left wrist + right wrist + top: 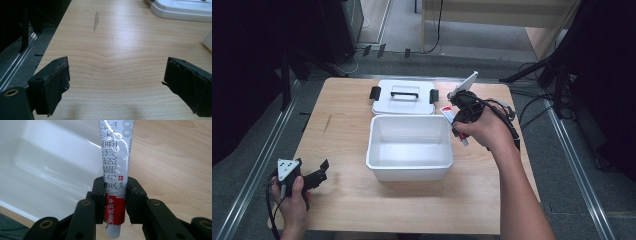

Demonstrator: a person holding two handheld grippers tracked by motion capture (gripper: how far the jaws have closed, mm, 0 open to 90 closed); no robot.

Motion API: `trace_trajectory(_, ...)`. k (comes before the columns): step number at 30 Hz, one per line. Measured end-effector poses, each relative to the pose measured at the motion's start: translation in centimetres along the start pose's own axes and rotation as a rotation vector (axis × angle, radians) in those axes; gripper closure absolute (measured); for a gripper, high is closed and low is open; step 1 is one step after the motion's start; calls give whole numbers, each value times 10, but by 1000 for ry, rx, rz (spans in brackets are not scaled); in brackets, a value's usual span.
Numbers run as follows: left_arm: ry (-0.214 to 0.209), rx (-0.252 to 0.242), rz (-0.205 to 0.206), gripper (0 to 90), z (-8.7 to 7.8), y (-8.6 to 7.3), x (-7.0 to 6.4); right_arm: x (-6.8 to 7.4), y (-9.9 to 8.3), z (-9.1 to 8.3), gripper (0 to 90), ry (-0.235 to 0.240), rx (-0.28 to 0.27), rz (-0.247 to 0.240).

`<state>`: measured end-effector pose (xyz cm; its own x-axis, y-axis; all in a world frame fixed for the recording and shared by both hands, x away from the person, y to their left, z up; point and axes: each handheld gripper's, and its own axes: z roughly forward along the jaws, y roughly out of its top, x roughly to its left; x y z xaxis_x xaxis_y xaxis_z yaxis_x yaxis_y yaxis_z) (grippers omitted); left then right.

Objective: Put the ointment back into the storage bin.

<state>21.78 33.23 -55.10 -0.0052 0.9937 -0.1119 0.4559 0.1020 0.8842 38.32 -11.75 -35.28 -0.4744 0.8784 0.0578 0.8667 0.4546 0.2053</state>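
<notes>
High view: right gripper (458, 116) sits centre-right of frame, just beside the right rim of the white tub (409, 172), jaws clamped on a tube (460, 90) of ointment. Tube's long axis runs roughly up-right to down-left in frame, flat crimped end up and away, cap end low toward the hand. Tub lies left of the tube in frame, open top, nothing inside as far as I can tell; its lid (403, 97) w/ black handle lies flat on the desk (352, 200) just behind it.

Right gripper view: tube (116, 157) pinched near its red cap end, tub wall (47, 170) at left, bare desk at right. Judging by this, next move = short shift left over the rim, then drop. Right forearm stretched fwd, wrist bent inward.

Left gripper (304, 175) rests lower left, well apart from the tub, jaws wide, holding nothing.
</notes>
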Motion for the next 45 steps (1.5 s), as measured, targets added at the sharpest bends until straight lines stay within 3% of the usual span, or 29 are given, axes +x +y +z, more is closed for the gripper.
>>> trace_trajectory(5,-1,-1,-2,69,0,0,0,13,7,5,728,17,4,-39)
trace_trajectory(14,-1,-3,-4,69,0,0,0,34,13,12,728,78,-11,-146)
trace_trajectory(16,-2,-3,-4,69,0,0,1,37,14,14,727,84,-17,-188)
trace_trajectory(21,-3,-2,-4,69,0,0,1,46,12,20,726,115,-29,-358)
trace_trajectory(25,-3,-2,-7,69,0,0,1,47,7,26,726,136,-79,-619)
trace_trajectory(28,-3,-2,-6,69,0,0,1,47,3,30,725,154,-102,-741)
trace_trajectory(29,-3,-1,-6,69,0,0,1,47,3,31,725,149,-104,-762)
trace_trajectory(31,-3,-1,-6,69,0,0,1,47,2,33,725,134,-105,-792)
trace_trajectory(36,-3,-3,-6,69,0,0,1,49,1,38,725,127,-90,-815)
trace_trajectory(45,-5,0,-6,69,0,0,1,52,-2,56,725,135,-46,-820)
